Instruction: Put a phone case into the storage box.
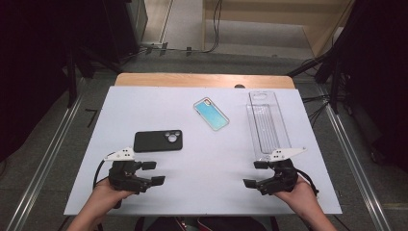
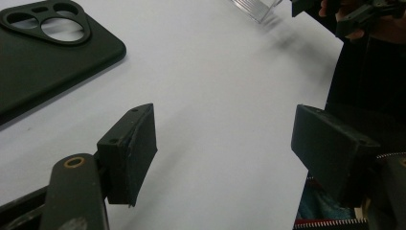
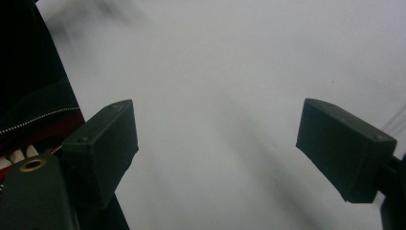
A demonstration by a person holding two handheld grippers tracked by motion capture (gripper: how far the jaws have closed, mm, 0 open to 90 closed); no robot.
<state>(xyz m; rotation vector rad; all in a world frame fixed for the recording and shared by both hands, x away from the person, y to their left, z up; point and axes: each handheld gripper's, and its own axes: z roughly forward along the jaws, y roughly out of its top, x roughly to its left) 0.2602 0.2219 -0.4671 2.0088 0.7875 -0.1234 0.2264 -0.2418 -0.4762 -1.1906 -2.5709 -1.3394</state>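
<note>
1. At the near edge of the white tabletop, I hold both tools low and level: the left tool at about 7 o'clock, the right tool at about 5 o'clock. Both are released, jaws spread with nothing between them.
2. The black phone case lies flat at 12 o'clock from my left tool, just beyond it, with the camera cutout toward the right. In the left gripper view it sits at 10 o'clock of the jaws.
3. A phone with a blue-green back lies farther out, near the middle; a clear plastic tray stretches away just past my right tool.
4. I judge the case light, soft and bendy, with a matte skin that should not slip much. Pinching one thin wall may fold it.
5. I would take it across a long edge near the middle, or by a corner, where the rim looks stiffest.
</note>
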